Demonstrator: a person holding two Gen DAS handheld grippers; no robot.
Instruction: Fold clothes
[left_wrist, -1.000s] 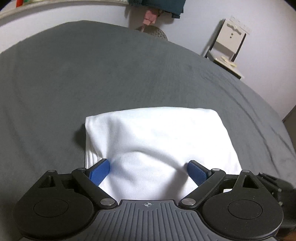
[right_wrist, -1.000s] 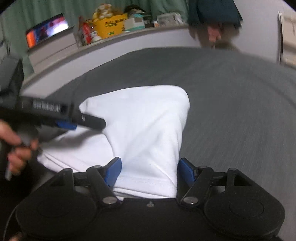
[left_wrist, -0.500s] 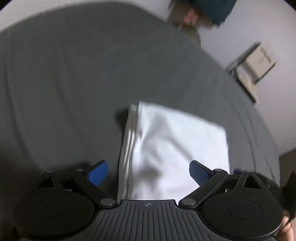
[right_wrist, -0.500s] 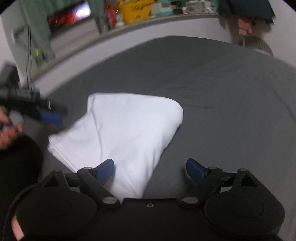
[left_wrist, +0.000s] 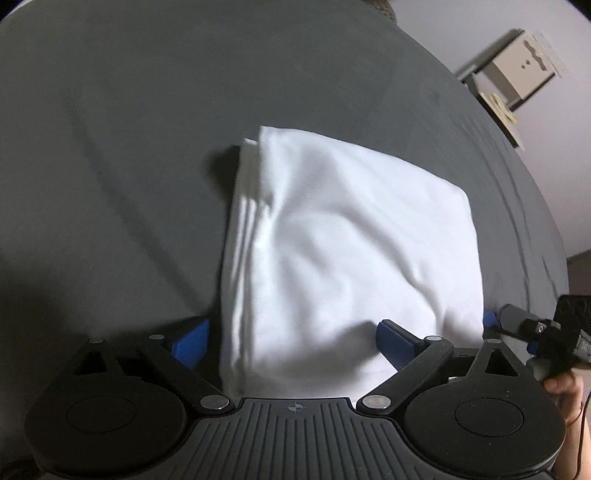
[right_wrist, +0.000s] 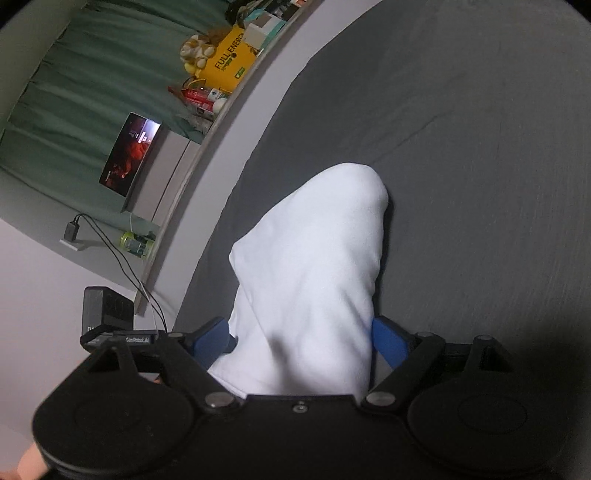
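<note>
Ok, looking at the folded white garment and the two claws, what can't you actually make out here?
- Near edge of the white garment: left wrist view, hidden behind the left claw body.
- Whether the right claw pinches the cloth: right wrist view, garment covers the gap.
- Garment type: folds hide any collar or sleeves.
- Shelf clutter: right wrist view, mostly too small to read.

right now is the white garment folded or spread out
Folded. The white garment lies as a compact rectangle on the grey bedsheet, with several stacked layer edges showing along its left side.
</note>
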